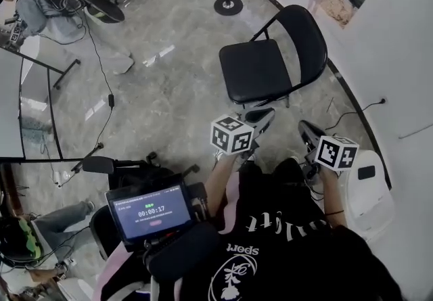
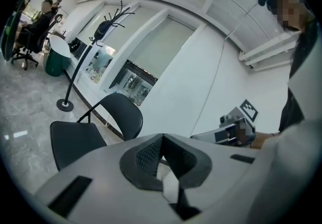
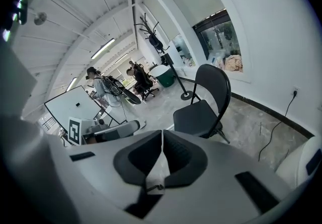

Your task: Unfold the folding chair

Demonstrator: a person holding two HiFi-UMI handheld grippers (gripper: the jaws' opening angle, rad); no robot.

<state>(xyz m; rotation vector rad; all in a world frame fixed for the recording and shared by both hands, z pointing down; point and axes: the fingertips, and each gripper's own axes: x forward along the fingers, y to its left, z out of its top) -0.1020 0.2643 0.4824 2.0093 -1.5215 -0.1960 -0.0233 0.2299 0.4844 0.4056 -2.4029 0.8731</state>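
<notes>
The black folding chair (image 1: 267, 63) stands unfolded on the marble floor, seat flat and backrest upright toward the white wall. It also shows in the left gripper view as the chair (image 2: 85, 135) and in the right gripper view as the chair (image 3: 204, 104). My left gripper (image 1: 264, 117) is held just short of the seat's near edge, jaws shut with nothing between them. My right gripper (image 1: 310, 132) hovers to its right, near the chair's front right leg, also shut and empty. Neither touches the chair.
A stanchion post with a round base (image 1: 228, 3) stands behind the chair. A white curved wall (image 1: 392, 56) runs along the right, with a cable on the floor (image 1: 352, 113). A whiteboard (image 1: 10, 103) and a person (image 1: 40, 12) are at the left. A tablet (image 1: 150, 210) hangs at my chest.
</notes>
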